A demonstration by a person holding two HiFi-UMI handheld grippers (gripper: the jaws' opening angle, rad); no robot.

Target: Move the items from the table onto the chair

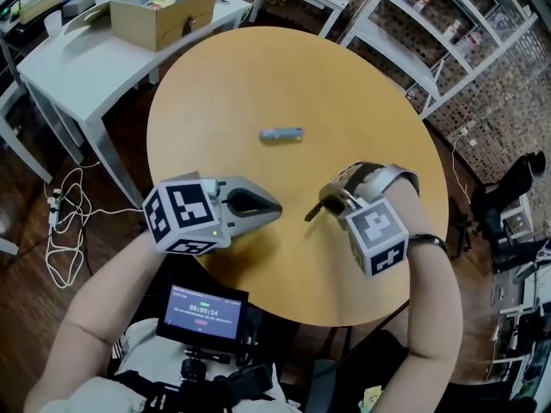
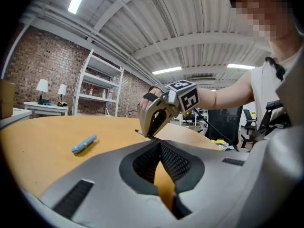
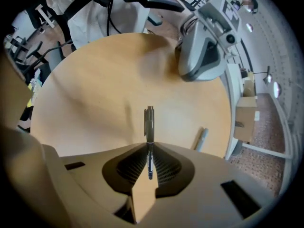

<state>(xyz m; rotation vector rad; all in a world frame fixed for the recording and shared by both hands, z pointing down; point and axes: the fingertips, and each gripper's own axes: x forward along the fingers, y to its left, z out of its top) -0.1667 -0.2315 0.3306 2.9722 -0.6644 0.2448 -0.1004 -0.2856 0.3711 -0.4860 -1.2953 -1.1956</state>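
Observation:
A slim dark pen [image 3: 149,127] stands clamped between the pads of my right gripper [image 3: 149,148], its cap end sticking out past the tips. From the head view the right gripper [image 1: 323,206] hangs a little above the round wooden table [image 1: 258,76] near its front right, tilted steeply down, the pen [image 1: 312,213] poking out to the left. A grey-blue marker [image 1: 282,134] lies flat near the table's middle, beyond both grippers. My left gripper [image 1: 275,206] hovers at the front left, shut and empty, its tips facing the right gripper [image 2: 147,132].
A white side table with a cardboard box [image 1: 164,11] stands at the back left. Metal shelving [image 1: 448,24] lines the back right. White cable [image 1: 65,231] lies coiled on the floor to the left. A small screen device [image 1: 205,312] sits at my chest.

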